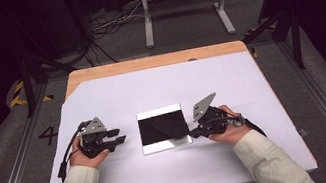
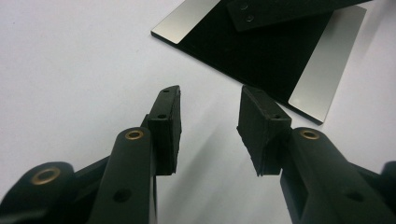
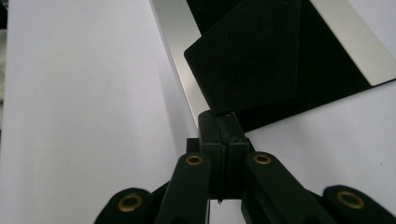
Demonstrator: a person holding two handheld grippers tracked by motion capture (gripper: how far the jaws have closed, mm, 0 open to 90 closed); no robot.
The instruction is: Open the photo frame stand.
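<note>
Now, scene: a white sheet (image 1: 175, 170) covers the wooden table, and a square plate (image 1: 163, 128), black in the middle with bright metal strips along two opposite edges, lies flat at its centre.
Black piece: a thin dark flat piece (image 3: 252, 56) sits over the plate's right part, one corner reaching off toward the right gripper.
Right gripper (image 1: 196, 130): its jaws are pressed together on that near corner (image 3: 225, 114), probably so the thin piece can be lifted or slid by its edge without disturbing the plate.
Tilt: whether the piece rests flat on the plate or is raised at the held corner cannot be told for sure; the right gripper view suggests a slight lift.
Left gripper (image 1: 117, 136): jaws spread apart with nothing between them, aimed at the plate's left edge (image 2: 187, 21) but short of it, seemingly ready to steady the plate.
Hands: both rest low on the sheet, one each side of the plate, which keeps the grip steady.
</note>
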